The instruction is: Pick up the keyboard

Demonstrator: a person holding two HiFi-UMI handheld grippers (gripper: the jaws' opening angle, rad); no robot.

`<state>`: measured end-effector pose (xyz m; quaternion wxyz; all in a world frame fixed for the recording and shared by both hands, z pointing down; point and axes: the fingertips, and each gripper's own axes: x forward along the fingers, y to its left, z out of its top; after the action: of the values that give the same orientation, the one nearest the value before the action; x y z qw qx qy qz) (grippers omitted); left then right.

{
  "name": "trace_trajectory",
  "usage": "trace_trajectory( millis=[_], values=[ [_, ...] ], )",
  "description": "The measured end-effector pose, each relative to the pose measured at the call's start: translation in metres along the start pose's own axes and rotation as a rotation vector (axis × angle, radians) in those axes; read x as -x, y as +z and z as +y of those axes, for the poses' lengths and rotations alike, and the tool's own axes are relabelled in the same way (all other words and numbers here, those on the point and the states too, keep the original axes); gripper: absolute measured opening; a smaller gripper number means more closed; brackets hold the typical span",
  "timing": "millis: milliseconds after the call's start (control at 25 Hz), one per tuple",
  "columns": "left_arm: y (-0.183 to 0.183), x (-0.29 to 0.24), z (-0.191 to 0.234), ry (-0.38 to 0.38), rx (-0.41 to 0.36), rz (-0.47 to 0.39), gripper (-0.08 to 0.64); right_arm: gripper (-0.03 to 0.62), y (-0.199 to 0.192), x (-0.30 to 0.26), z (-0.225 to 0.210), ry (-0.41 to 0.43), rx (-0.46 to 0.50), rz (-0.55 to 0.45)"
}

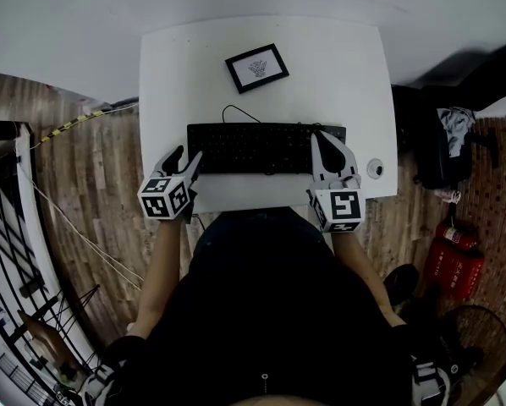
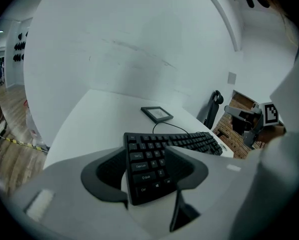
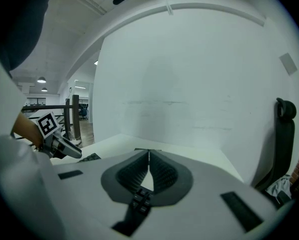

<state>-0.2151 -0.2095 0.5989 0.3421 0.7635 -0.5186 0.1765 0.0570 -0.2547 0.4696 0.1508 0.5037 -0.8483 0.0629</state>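
The black keyboard (image 1: 253,146) lies across the middle of the white table (image 1: 346,66), with its cable looping behind it. My left gripper (image 1: 187,155) is at the keyboard's left end, its jaws open. In the left gripper view the keyboard's left end (image 2: 154,159) lies between the jaws of that gripper (image 2: 147,151), and neither pad presses on it. My right gripper (image 1: 325,140) hangs over the keyboard's right end. In the right gripper view its jaws (image 3: 149,154) are shut tip to tip on nothing, and a few keys (image 3: 141,200) show below them.
A black picture frame (image 1: 257,67) lies behind the keyboard. A small round object (image 1: 375,169) sits near the table's right edge. A black chair with a bag (image 1: 456,142) and red extinguishers (image 1: 454,265) stand on the floor at the right.
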Motion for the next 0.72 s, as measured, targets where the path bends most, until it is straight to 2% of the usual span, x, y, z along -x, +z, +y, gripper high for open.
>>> trace_trajectory(
  millis=[200,720],
  values=[
    [-0.014,-0.011,0.004,-0.015,0.008,0.082,0.255,0.012,-0.006,0.001,-0.001,-0.002,-0.001,0.010],
    [-0.031,-0.028,0.012,-0.024,0.014,0.223,0.293,0.012,-0.007,0.005,-0.005,-0.040,0.012,0.029]
  ],
)
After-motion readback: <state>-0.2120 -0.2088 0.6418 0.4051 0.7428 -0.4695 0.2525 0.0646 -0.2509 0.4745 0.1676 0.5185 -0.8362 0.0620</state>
